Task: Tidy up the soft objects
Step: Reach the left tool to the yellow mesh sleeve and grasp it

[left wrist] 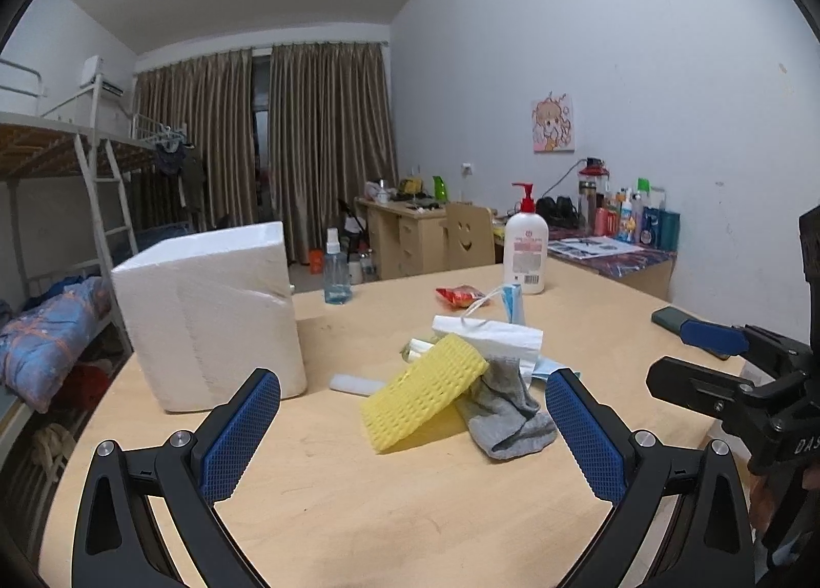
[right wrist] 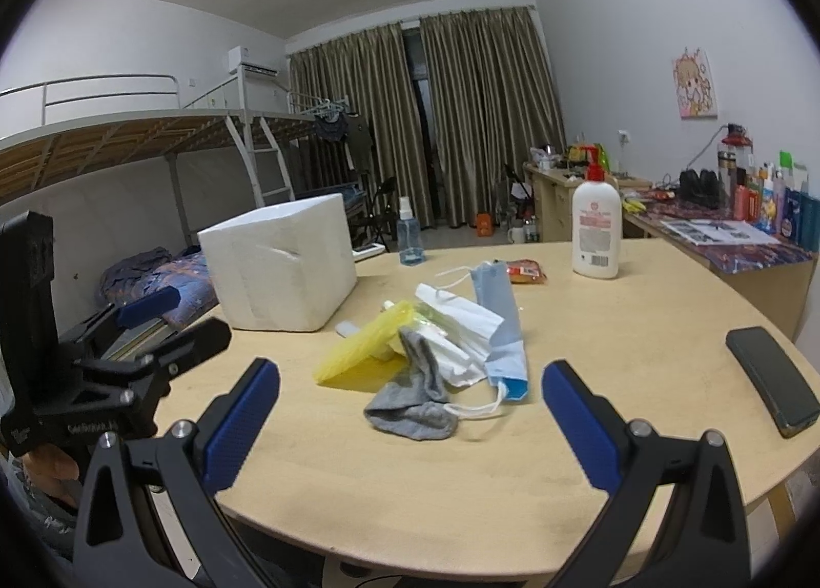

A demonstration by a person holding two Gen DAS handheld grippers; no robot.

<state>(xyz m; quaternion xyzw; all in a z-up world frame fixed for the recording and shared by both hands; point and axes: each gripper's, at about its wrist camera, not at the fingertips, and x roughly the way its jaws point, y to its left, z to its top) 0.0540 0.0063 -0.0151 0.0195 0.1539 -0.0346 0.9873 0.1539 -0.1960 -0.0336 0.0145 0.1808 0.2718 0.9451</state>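
Both tools hang above the near edge of the table (right wrist: 461, 485), jaws spread wide and empty: the left tool (left wrist: 412, 429) faces the heap from its left, the right tool (right wrist: 410, 426) from its right. The soft things lie in one loose pile at the table's middle — a yellow sponge (left wrist: 425, 390) propped at a slant, a grey sock (left wrist: 505, 408) slumped against it, white tissues (left wrist: 489, 334) and a blue face mask (right wrist: 499, 316) with its loops trailing. A white foam box (left wrist: 210, 311) stands just beside the pile, probably the place to put them.

The step in hand looks like a first pick. The sock is the nearest loose piece for the right tool; it would be best pinched at its bunched toe end, low to the table, then lifted straight so the mask loop beside it does not drag along. The sponge suits the left tool, gripped across its raised edge — gently, since it will squash.

The right view shows the mask at full length and a dark phone (right wrist: 774, 378) lying well apart; the left view hides most of the mask behind the tissues but shows the sponge's netted face plainly.
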